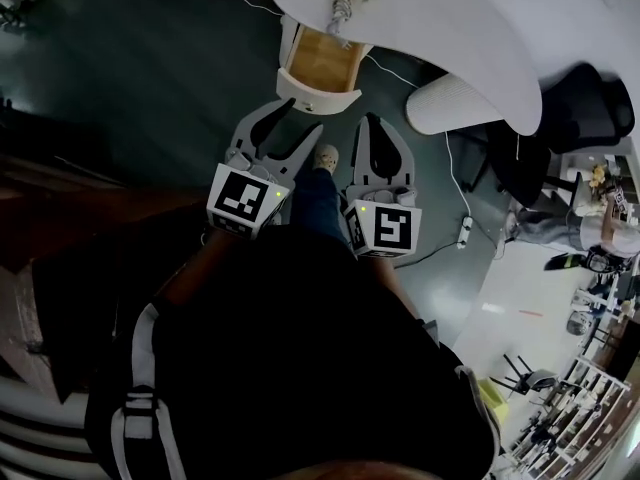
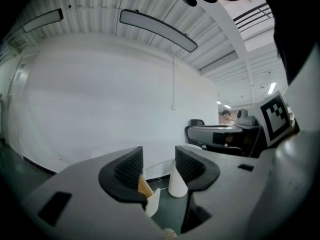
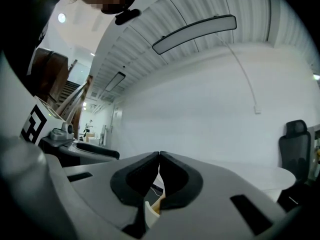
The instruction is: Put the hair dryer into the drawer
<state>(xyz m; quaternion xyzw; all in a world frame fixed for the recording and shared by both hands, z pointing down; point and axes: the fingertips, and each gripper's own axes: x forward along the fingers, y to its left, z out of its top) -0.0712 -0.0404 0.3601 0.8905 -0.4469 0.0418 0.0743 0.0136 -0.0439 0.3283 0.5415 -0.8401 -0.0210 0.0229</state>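
While both hover near the open drawer point(image 1: 320, 60) at the counter point(image 1: 450, 18), fingers of L gripper point(image 1: 301, 118) stand apart w/ nothing between, & R gripper point(image 1: 372, 120) fingers are pressed together, empty.

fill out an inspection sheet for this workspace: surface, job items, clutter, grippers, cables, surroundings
surface: white table with a curved edge
job's things: drawer open below the table edge, its wooden inside looks empty; small item on the table above it, too small to identify
clutter: nothing seen
grippers: left gripper open, nothing between the jaws; right gripper shut, empty
cables: white cable runs over the floor to a power strip
surroundings: black office chair beside the table
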